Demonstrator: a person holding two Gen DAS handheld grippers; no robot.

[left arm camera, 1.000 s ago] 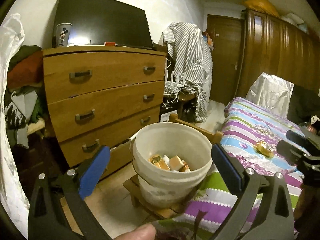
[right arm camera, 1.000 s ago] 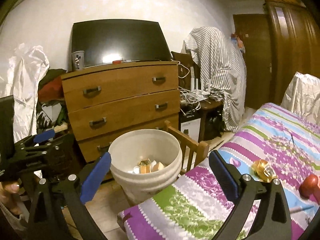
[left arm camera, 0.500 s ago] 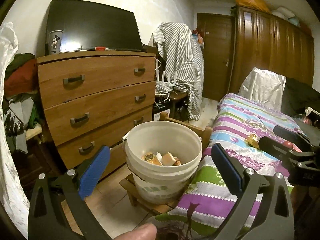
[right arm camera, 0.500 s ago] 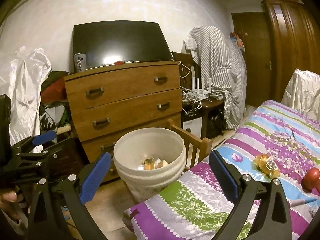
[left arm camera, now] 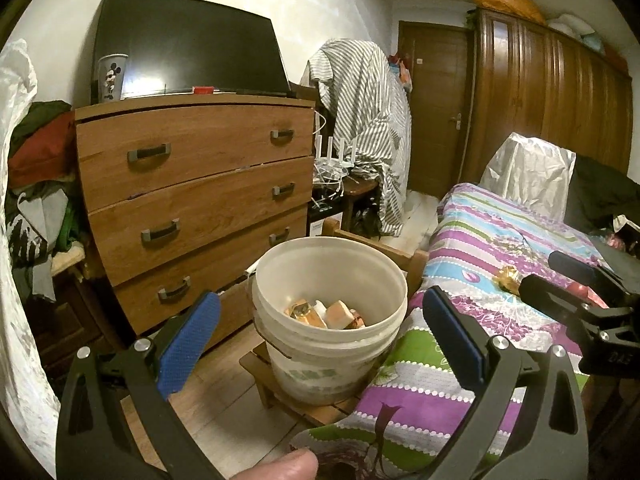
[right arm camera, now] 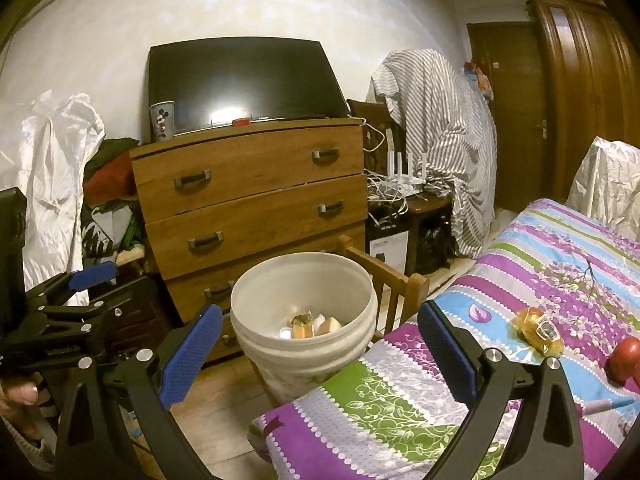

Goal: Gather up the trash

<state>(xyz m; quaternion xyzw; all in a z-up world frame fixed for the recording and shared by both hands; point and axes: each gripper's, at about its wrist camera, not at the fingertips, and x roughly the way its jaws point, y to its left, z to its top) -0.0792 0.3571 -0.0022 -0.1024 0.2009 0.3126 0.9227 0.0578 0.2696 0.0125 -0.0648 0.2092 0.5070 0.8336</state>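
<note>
A white bucket (left arm camera: 384, 288) (right arm camera: 256, 344) stands on a low wooden chair beside the bed and holds several pieces of trash (left arm camera: 324, 314) (right arm camera: 310, 324). A yellow wrapped snack (right arm camera: 538, 330) (left arm camera: 506, 278) lies on the striped bedspread, with a red round object (right arm camera: 624, 360) to its right. My left gripper (left arm camera: 320, 340) is open and empty, in front of the bucket. My right gripper (right arm camera: 318, 348) is open and empty, aimed between bucket and bed; it shows in the left wrist view (left arm camera: 576, 280) above the bed near the snack.
A wooden chest of drawers (left arm camera: 192, 200) with a TV (left arm camera: 188, 44) and a Mickey cup (left arm camera: 112, 76) stands behind the bucket. A striped cloth (left arm camera: 360, 120) hangs over furniture. A wardrobe (left arm camera: 552, 100) and door stand far right. Clothes pile (left arm camera: 36, 184) at left.
Both grippers have drawn back and turned slightly right; the bucket sits a little farther off and more of the bed and wardrobe shows. Both stay open and empty.
</note>
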